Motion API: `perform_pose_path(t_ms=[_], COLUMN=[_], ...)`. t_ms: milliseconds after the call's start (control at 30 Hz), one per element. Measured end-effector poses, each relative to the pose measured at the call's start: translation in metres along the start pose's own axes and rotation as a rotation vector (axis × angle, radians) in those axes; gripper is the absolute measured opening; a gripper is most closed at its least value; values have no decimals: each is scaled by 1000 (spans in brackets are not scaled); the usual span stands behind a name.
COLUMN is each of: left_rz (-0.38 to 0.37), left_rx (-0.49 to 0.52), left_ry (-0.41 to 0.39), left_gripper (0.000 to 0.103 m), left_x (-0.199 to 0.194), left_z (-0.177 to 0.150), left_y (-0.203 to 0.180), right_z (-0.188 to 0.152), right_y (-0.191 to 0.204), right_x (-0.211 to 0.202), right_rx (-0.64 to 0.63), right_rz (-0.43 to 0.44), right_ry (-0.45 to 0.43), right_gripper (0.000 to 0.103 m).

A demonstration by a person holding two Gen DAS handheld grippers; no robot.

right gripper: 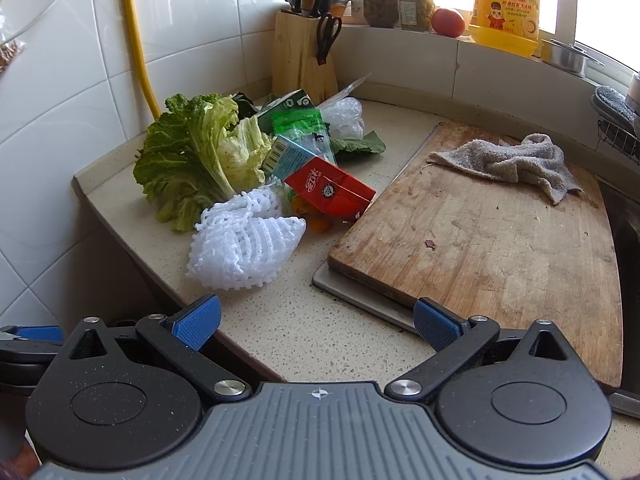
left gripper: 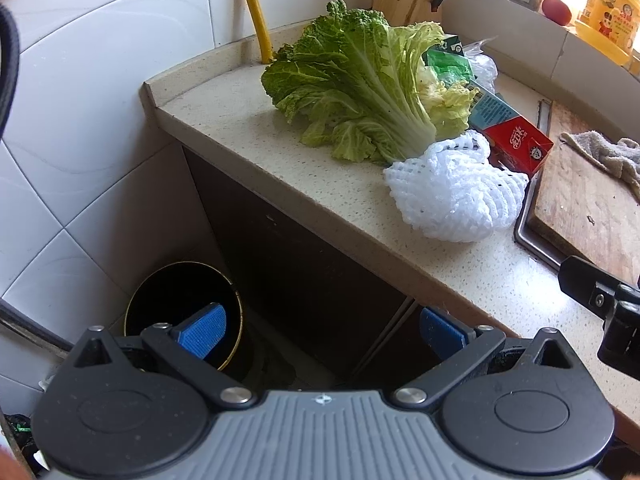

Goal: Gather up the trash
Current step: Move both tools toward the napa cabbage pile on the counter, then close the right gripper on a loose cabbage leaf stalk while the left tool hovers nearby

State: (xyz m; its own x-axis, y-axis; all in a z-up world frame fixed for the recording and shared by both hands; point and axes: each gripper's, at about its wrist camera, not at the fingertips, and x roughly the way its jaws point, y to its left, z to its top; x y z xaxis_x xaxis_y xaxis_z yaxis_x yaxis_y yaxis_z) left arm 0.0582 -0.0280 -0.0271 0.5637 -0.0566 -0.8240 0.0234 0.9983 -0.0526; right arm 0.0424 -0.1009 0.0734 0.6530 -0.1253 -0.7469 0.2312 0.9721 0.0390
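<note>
Both my grippers, left (left gripper: pixel 322 332) and right (right gripper: pixel 316 322), gape wide, empty. The white foam net (right gripper: pixel 244 236) lies nearest on the counter (right gripper: pixel 280 320): light, squashy; I'd pinch its middle. The bin (left gripper: pixel 180 312) is probably empty.

On the counter (right gripper: pixel 304 332), foam net (right gripper: pixel 244 240) lies before cabbage (right gripper: pixel 192 160), cutting board (right gripper: pixel 500 232) to its right.

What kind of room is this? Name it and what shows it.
A home kitchen, most likely: a knife block in the corner of a stone counter, a worn wooden cutting board, and cabbage leaves by tiled walls.
</note>
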Motion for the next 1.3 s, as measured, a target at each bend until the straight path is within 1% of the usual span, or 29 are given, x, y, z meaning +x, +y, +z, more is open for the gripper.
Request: perform_pose_path(t_ms=[367, 533, 733, 933, 1100, 1167, 1300], left_rz=[-33, -33, -19, -20, -46, -52, -53], left_rx=[45, 33, -12, -55, -79, -69, -29], left_ry=[-18, -45, -55, -82, -133, -150, -140], left_gripper=[101, 101, 101, 101, 100, 100, 100], left_x=[10, 13, 23, 31, 37, 43, 57], left_z=[13, 26, 43, 68, 97, 107, 123], left_y=[-16, -15, -5, 2, -2, -7, -24], right_z=[11, 17, 28, 42, 54, 57, 64], right_y=[-12, -15, -15, -15, -15, -17, -25], right_x=[13, 25, 39, 53, 65, 70, 77], right_rx=[14, 15, -4, -25, -44, -46, -42], right_rz=[-19, -8, 11, 40, 56, 62, 67], right_ry=[8, 24, 35, 32, 38, 43, 47], right_gripper=[103, 103, 103, 103, 103, 103, 103])
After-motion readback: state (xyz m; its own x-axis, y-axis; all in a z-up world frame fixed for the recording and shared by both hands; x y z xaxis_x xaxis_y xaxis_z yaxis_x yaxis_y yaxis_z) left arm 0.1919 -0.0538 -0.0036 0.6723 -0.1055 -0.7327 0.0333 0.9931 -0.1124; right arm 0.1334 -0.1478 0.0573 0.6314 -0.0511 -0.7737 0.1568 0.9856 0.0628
